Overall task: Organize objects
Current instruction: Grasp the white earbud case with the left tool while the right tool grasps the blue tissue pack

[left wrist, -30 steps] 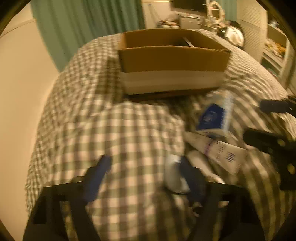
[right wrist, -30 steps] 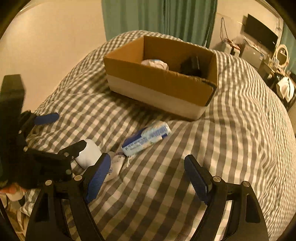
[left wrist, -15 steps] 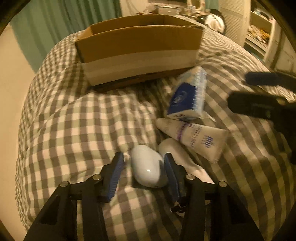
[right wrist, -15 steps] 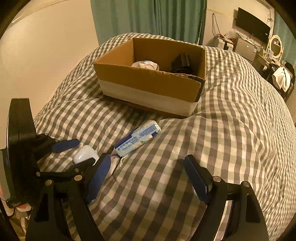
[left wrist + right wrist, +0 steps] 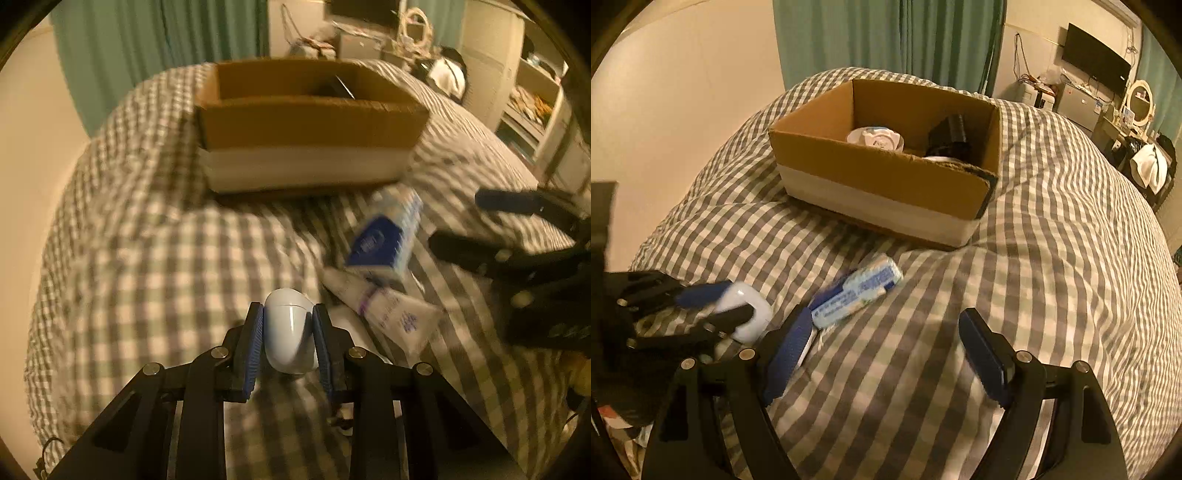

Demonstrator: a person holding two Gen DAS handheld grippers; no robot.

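On the checked bedspread (image 5: 1052,258) the left gripper (image 5: 288,325) is clamped on a small white oval case (image 5: 288,332), its blue pads (image 5: 255,347) pressing both sides, the case held at the near edge of the bed, in front of the cardboard box (image 5: 306,125). Just to the case's right lie a white tube (image 5: 388,310) and, touching it on the far side, a blue-and-white packet (image 5: 388,236), both blurred. The right gripper (image 5: 882,354) hovers above the spread with its jaws spread wide and nothing between them. From that side the box stands open, well apart from the packet, holding a white cup-like item (image 5: 875,138) and a dark object (image 5: 947,136) I cannot make out. Green curtains (image 5: 886,37) hang behind the bed.
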